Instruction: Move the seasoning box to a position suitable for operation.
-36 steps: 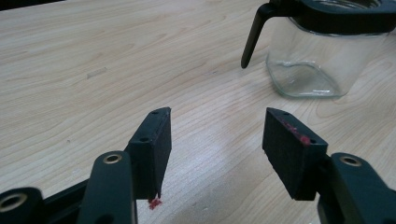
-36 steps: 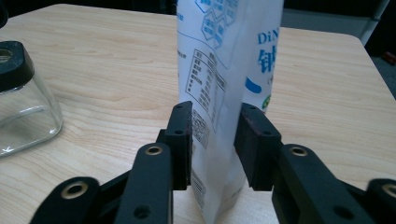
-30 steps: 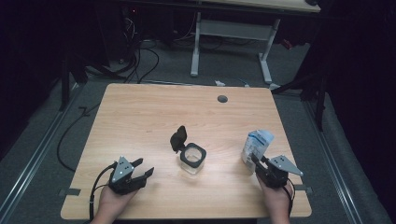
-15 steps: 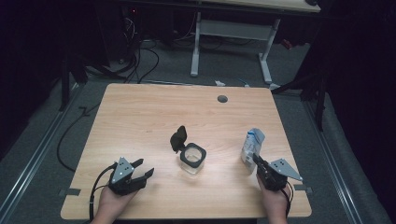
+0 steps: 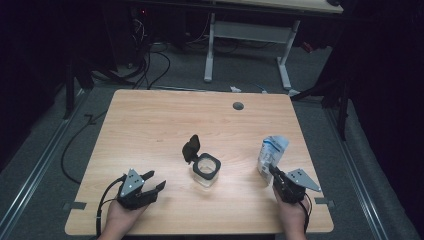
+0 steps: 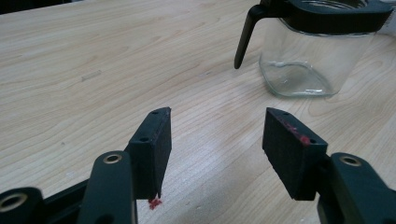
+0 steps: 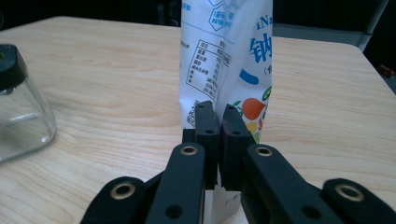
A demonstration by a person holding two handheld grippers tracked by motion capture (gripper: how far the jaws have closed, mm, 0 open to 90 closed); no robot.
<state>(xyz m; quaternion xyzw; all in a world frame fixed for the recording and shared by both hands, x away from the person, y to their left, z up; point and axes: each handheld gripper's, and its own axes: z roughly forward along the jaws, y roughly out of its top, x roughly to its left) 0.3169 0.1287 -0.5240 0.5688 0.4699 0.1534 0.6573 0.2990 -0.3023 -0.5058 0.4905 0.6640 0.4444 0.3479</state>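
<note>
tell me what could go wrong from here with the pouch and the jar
The right gripper pinches only a thin fold low on the pouch, so the tall pouch may flop or slip when lifted. The glass jar stands open with nothing holding it; the left gripper is open and apart, so a nudge could slide it.

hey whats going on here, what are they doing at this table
A person works at a wooden table with a tool in each hand. The right tool is shut on the lower edge of a white printed pouch, holding it upright near the table's right side. The left tool rests open and empty. A glass jar with its black lid flipped open stands between them.
</note>
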